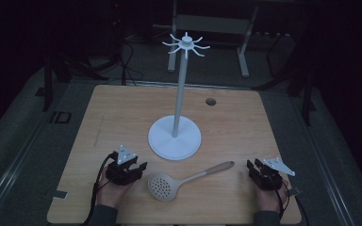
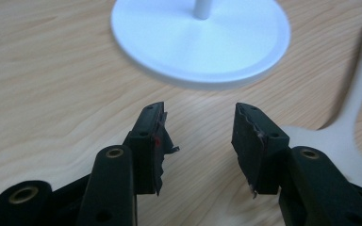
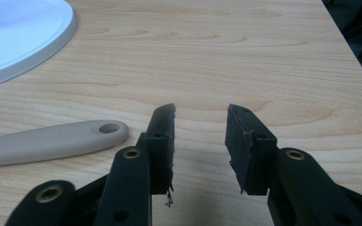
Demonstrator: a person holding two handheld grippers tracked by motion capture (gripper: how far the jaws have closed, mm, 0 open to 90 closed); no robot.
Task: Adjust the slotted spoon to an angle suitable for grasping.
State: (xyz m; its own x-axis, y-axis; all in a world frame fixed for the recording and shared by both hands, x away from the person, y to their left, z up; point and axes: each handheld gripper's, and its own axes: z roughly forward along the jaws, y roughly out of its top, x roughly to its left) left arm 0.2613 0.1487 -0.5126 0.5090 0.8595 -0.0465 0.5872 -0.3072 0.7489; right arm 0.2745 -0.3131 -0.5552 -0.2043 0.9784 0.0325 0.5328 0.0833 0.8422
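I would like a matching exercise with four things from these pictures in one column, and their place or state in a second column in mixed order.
Things:
1. skimmer spoon
2. white stand
3. left gripper
4. small dark hole

Places or states:
A. upright at the table's middle
B. lying flat between the two grippers
C. in the tabletop at the far side
D. open, empty, near the spoon's bowl

Pairs: 1-B, 2-A, 3-D, 4-C

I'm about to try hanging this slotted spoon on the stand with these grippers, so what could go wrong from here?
1. The beige slotted spoon lies flat on the wooden table; the open right gripper might scrape the wood or let the thin handle slip.
2. The tall white stand has a slim pole; a bump near its hooks could tip it.
3. The handle's hole looks small against those curved hooks, so threading may miss.
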